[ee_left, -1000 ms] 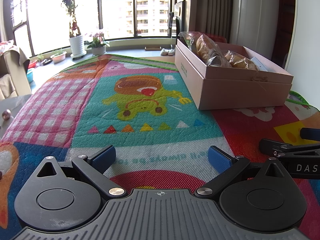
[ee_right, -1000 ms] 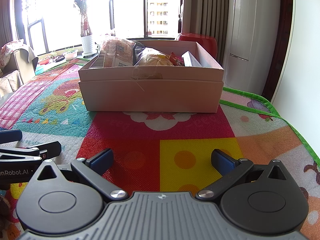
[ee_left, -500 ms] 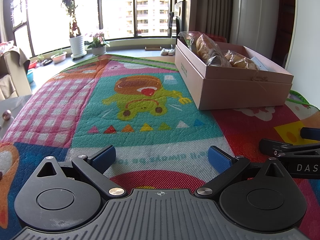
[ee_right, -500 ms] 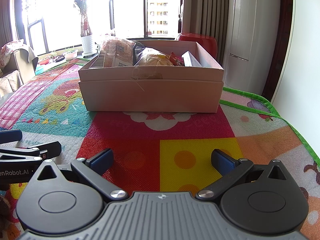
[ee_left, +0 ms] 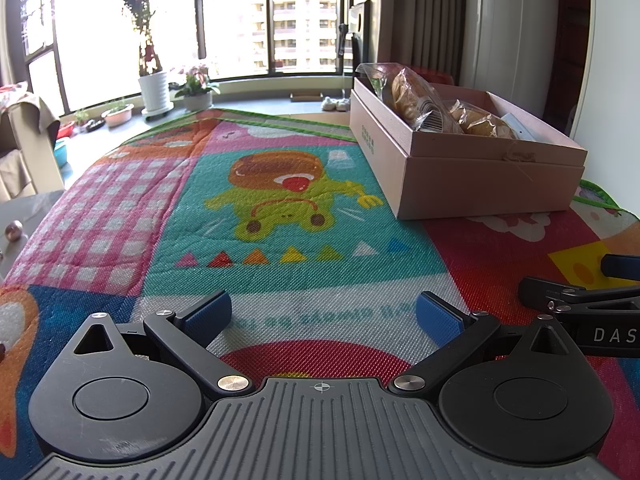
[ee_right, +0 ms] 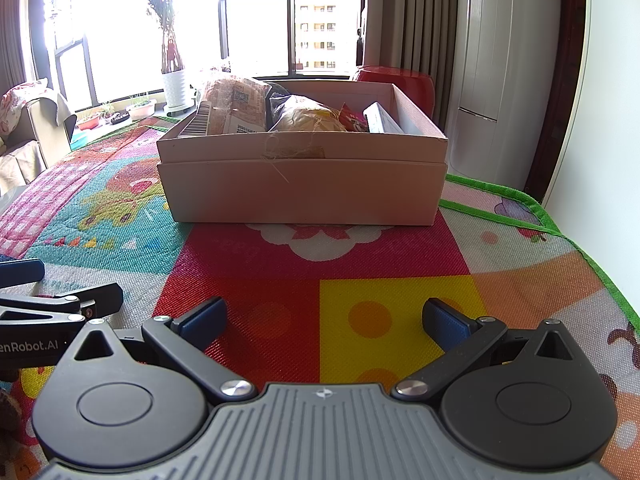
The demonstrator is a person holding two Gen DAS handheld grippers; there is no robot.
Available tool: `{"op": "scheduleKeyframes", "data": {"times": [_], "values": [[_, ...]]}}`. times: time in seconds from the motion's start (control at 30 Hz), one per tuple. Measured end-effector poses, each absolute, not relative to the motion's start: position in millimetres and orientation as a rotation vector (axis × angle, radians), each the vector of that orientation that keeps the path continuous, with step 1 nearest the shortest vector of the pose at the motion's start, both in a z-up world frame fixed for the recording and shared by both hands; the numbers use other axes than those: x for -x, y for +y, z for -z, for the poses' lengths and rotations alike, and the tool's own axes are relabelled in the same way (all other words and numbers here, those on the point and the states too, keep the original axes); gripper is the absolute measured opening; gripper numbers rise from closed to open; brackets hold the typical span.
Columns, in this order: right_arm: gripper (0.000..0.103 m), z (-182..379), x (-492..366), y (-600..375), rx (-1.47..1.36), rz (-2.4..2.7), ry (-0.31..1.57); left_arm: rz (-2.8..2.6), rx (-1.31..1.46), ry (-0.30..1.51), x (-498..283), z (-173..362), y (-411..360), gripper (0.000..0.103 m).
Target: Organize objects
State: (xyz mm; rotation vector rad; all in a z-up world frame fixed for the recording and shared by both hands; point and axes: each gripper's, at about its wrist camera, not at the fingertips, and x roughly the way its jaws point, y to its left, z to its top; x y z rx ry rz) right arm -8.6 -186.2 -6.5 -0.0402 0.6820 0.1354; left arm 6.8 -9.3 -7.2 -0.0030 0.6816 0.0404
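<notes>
**Box dead ahead of the right gripper, off to the right of the left one**

The cardboard box (ee_right: 300, 184) stands on the patterned play mat (ee_right: 360, 280), and it already holds bagged bread (ee_right: 308, 120), a packet with a barcode (ee_right: 228, 110) and a white carton (ee_right: 380, 118). In the right wrist view its long front wall runs squarely across the line of the fingers, straight ahead and well apart from the right gripper (ee_right: 324, 320), whose 2 blue-padded jaws stand wide apart with nothing between them. The left gripper (ee_left: 322, 316) is likewise spread and empty; from it the box (ee_left: 472, 168) lies forward and to the right, seen corner-on, its long axis running away from the camera. The 2 grippers rest just beside each other on the mat. No loose object is visible on the mat near either claw. Judged from this, the right hand is the better placed for any reach into the box, since it faces the opening head-on.
</notes>
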Motion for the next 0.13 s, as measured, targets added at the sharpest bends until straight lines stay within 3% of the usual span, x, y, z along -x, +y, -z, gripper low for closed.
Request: {"op": "scheduleKeyframes", "data": {"times": [0.13], "values": [[0.103,6.6,8.7,-186.2,0.040,-0.135,0.682,-0.040,0.004,0.682,-6.8,7.2,-9.3,0.103]]}}
